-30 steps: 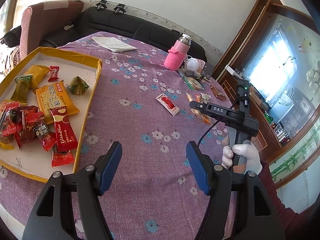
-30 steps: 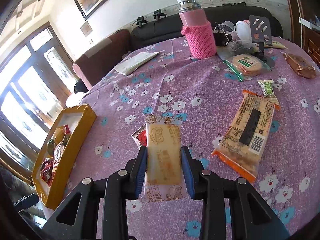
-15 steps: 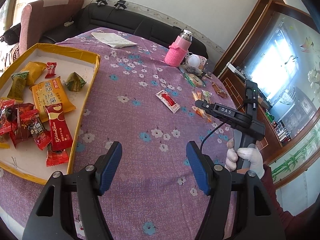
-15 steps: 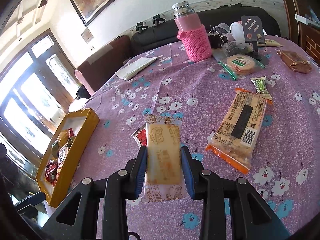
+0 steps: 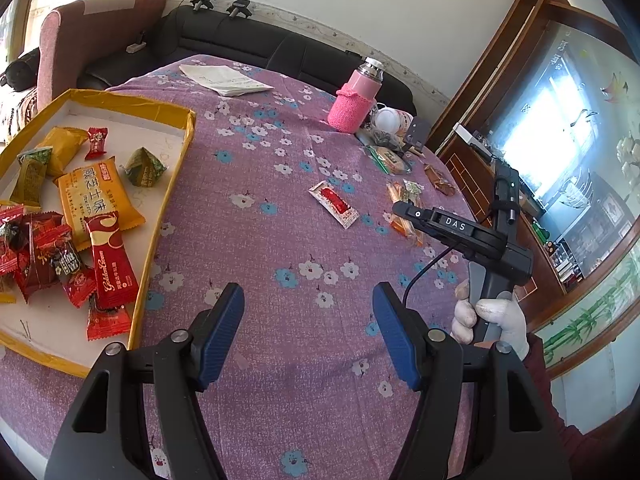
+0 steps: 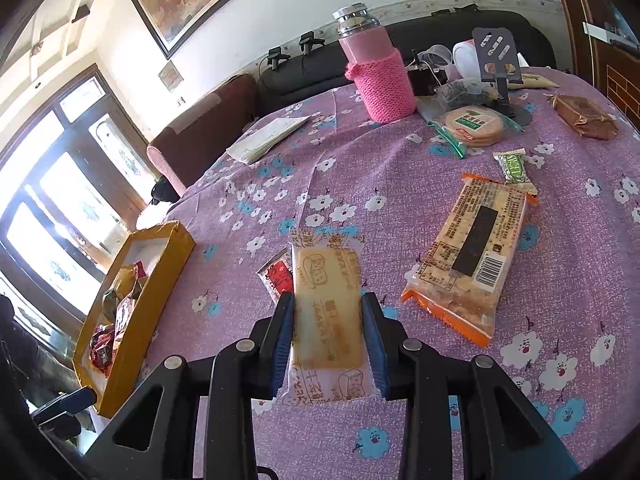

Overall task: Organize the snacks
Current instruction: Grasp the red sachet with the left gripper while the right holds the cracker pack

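Observation:
My right gripper [image 6: 327, 320] is shut on a pale cream cracker packet [image 6: 326, 312], held above the purple flowered tablecloth [image 6: 360, 184]. A small red sachet [image 6: 278, 274] lies just beyond it, seen in the left wrist view as the red sachet [image 5: 334, 204]. The yellow-rimmed tray [image 5: 188, 128] at the left holds several wrapped snacks, among them an orange packet [image 5: 94, 200] and a red bar [image 5: 112, 264]. My left gripper [image 5: 308, 332] hangs open over bare cloth with nothing between its fingers. The right gripper's body [image 5: 464, 232] shows at the right, in a gloved hand [image 5: 492, 316].
A large orange-edged cracker pack [image 6: 476, 252], a green candy [image 6: 514, 166], a round biscuit pack [image 6: 472, 124] and a brown packet [image 6: 584, 116] lie right of the held packet. A pink knitted bottle [image 6: 380, 76], phone stand [image 6: 500, 64] and folded paper [image 6: 268, 138] stand farther back.
Both views have shifted slightly: the tray sits a little closer and lower in the left view. The right gripper keeps its hold on the cracker packet. The left jaws stay equally wide.

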Motion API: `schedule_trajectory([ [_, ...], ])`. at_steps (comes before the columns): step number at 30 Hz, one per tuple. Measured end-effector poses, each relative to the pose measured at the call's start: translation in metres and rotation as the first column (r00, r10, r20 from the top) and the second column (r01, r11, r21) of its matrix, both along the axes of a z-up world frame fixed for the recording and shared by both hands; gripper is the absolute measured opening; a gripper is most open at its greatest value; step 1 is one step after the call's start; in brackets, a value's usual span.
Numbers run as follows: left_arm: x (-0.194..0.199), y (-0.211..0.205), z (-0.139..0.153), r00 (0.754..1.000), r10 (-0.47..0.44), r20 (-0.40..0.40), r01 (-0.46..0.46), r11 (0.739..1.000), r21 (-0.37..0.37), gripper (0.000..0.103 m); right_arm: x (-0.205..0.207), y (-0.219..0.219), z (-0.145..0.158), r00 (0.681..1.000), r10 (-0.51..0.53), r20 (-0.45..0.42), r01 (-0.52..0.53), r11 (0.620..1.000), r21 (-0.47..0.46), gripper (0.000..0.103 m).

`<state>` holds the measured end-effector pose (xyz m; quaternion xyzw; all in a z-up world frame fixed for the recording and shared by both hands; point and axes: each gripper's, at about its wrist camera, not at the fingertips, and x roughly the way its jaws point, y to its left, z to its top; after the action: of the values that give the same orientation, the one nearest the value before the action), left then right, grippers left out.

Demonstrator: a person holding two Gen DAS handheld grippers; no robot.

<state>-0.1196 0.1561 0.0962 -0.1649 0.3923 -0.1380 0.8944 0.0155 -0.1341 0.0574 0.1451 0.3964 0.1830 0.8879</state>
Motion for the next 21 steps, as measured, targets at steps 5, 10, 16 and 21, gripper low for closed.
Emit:
schedule_trajectory([
  [5, 0.003, -0.002, 0.006, 1.0, -0.001, 0.013, 0.001, 1.0, 0.009, 0.066, -0.001, -0.002, 0.002, 1.0, -0.002, 0.006, 0.002, 1.0, 0.008, 0.034],
  [10, 0.015, -0.005, 0.006, 1.0, 0.001, -0.012, -0.001, 1.0, 0.004, 0.066, -0.002, -0.007, 0.006, 1.0, -0.012, 0.013, 0.012, 1.0, 0.015, 0.034],
  [16, 0.07, -0.016, -0.008, 0.997, 0.019, -0.07, -0.019, 1.0, 0.008, 0.072, -0.011, -0.025, 0.013, 0.997, -0.067, 0.044, 0.065, 0.997, 0.028, 0.034],
  [21, 0.128, -0.041, -0.04, 0.986, 0.002, -0.166, -0.008, 0.999, -0.036, 0.072, -0.007, -0.046, 0.012, 0.995, -0.097, 0.025, 0.094, 0.991, 0.092, 0.034],
])
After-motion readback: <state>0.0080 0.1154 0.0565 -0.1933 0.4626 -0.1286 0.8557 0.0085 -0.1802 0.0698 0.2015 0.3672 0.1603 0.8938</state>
